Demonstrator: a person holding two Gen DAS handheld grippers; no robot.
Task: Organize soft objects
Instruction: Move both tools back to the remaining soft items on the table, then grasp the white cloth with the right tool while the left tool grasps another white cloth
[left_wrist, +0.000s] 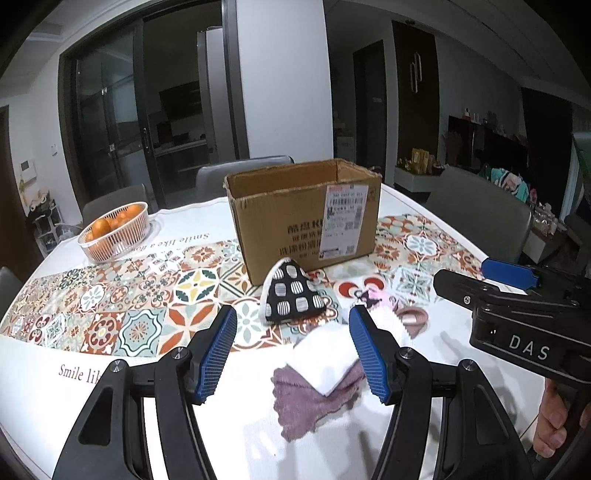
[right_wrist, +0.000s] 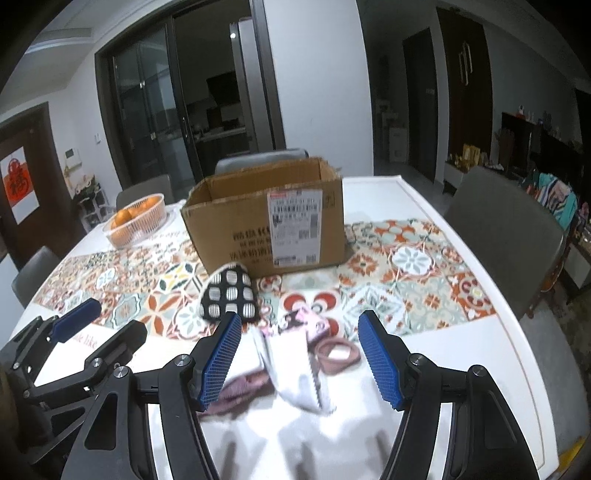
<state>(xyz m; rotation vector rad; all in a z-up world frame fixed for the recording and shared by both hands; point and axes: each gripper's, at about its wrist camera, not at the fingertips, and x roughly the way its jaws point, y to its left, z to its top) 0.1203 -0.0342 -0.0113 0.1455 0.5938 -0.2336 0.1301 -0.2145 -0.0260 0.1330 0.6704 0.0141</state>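
An open cardboard box (left_wrist: 306, 218) (right_wrist: 266, 225) stands on the patterned tablecloth. In front of it lies a black-and-white patterned pouch (left_wrist: 293, 295) (right_wrist: 231, 295). Nearer lie a white cloth (left_wrist: 325, 358) (right_wrist: 295, 369) over a mauve towel (left_wrist: 310, 402) (right_wrist: 240, 387), a pink printed cloth (right_wrist: 306, 321) and a pink hair band (left_wrist: 412, 319) (right_wrist: 338, 354). My left gripper (left_wrist: 291, 354) is open and empty above the white cloth and towel. My right gripper (right_wrist: 299, 354) is open and empty above the white cloth. The right gripper also shows in the left wrist view (left_wrist: 517, 295).
A white basket of oranges (left_wrist: 114, 230) (right_wrist: 136, 219) stands at the far left of the table. Grey chairs (right_wrist: 506, 221) surround the table. The white table edge (right_wrist: 517, 332) runs close on the right.
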